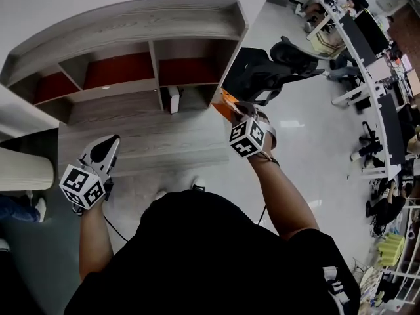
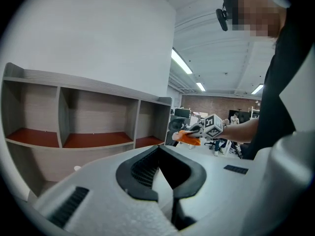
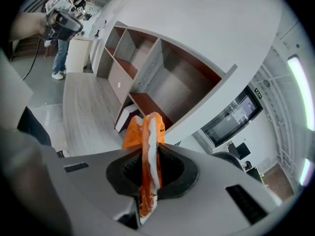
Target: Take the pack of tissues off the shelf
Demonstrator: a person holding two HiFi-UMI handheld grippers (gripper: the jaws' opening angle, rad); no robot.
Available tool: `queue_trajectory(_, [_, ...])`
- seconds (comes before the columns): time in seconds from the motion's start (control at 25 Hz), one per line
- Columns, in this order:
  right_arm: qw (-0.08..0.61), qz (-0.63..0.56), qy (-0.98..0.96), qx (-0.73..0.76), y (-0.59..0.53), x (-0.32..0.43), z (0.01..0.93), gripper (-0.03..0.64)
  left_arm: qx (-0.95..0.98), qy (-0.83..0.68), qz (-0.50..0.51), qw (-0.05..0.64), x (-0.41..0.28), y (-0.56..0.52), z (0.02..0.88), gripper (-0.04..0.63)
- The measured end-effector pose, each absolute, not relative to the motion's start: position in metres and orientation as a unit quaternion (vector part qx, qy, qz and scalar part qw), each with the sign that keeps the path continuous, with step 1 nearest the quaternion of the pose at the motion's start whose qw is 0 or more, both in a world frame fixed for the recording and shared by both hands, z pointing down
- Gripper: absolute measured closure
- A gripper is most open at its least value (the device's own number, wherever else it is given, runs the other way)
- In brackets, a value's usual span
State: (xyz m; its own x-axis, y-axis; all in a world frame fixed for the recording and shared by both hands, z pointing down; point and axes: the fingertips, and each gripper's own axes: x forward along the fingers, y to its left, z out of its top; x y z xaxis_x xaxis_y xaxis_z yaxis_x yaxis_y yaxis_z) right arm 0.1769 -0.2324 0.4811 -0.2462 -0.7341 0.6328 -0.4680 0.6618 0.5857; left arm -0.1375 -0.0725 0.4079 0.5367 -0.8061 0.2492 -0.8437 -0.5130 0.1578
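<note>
Left claw [image 1: 107, 147]: jaws together, nothing between them; it is held low in front of the left part of the shelf.
Shelf [image 1: 131, 20]: grey wood-grain frame with red-brown boards; the open compartments in sight are bare.
White box [image 1: 172, 99]: in the low recess under the shelf's right half.
Pack of tissues [image 3: 146, 127]: off the shelf, in the air just off the shelf's right end, beside its lower right corner.
Right claw [image 3: 149, 156]: clamped on the pack, which stands edge-on between the pads and sticks out above them.
Handling: orange film wrap over soft tissue; probably light, squashy and a little slippery. Firm pressure should dent it, not break it.
Hold point: across the flat faces near the middle, as here; a grip on a thin end seam could slip.
Floor [image 1: 141, 140]: pale grey planks below the shelf, glossy light floor to the right.
Room: open office; black chair [image 1: 279, 67] right of the shelf, rows of desks [image 1: 367, 51] beyond, strip lights overhead.
</note>
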Motion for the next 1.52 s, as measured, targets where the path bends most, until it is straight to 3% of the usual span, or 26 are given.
queue_trajectory(0.76, [0.479,-0.125,-0.768,0.407,-0.196,0.207,0.462,0.595,0.893,-0.422,0.091,0.129,-0.104,-0.092,0.416,0.578])
queue_trajectory(1.52, [0.491,-0.145,-0.783,0.353,-0.206,0.155,0.488,0.595,0.869,-0.465,0.082,0.15,-0.139,-0.077,0.433,0.578])
